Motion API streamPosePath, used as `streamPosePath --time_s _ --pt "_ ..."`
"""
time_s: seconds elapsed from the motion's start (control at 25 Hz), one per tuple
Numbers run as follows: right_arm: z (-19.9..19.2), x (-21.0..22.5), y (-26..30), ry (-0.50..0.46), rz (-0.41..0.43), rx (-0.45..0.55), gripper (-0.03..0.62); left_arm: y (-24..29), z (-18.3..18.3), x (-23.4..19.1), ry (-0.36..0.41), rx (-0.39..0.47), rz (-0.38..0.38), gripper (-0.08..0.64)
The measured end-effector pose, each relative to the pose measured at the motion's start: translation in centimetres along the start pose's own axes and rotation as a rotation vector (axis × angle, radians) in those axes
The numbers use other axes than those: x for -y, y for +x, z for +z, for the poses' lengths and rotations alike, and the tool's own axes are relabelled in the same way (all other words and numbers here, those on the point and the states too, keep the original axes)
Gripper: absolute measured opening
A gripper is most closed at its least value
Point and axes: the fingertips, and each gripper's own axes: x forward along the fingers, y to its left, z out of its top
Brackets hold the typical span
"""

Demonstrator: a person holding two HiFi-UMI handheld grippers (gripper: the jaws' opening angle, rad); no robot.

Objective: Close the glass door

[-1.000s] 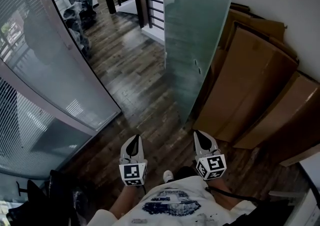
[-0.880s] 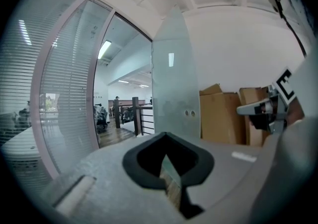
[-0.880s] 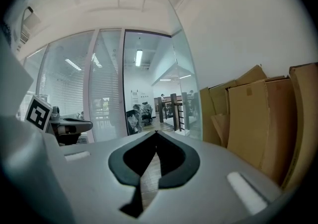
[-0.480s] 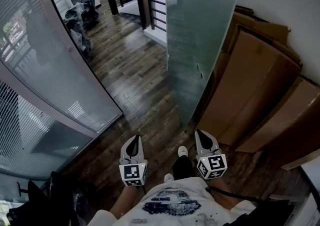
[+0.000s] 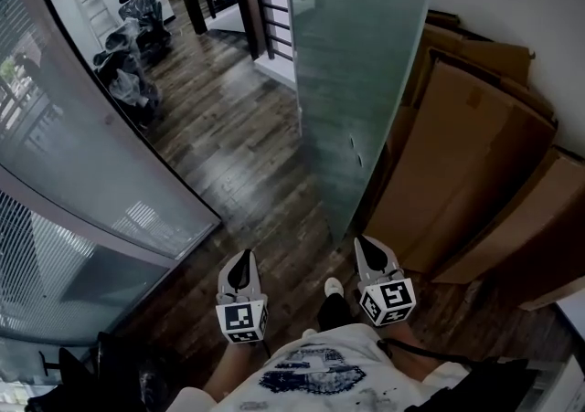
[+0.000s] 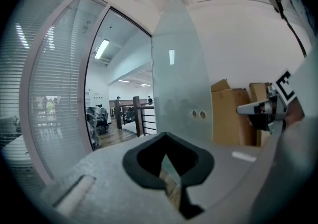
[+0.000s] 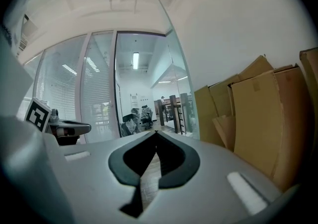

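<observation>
Now the left tongs (image 5: 245, 259) and right tongs (image 5: 366, 248), both clenched empty, have edged seemingly nearer the glass door (image 5: 352, 63).

Grey left hand-held gripper (image 5: 244, 257), right hand-held gripper (image 5: 365, 243) (black-white marker cubes (image 5: 241, 319) (image 5: 388, 299)); white printed T-shirt (image 5: 315, 374).

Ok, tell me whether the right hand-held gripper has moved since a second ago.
Yes. The right hand-held gripper has come forward toward the glass door, whose two holes now sit nearer it in the head view.
</observation>
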Motion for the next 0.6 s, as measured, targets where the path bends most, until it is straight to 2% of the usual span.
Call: streamPosePath --time_s 0.32,0.6 --pt "1.3 3.0 3.7 0.006 0.019 -0.004 0.008 5.7 1.9 1.4 0.015 0.000 -0.017 0.003" --pt "1.3 5.1 6.3 0.026 0.054 -0.018 0.008 9.1 1.8 1.9 0.018 -0.031 0.009 0.002"
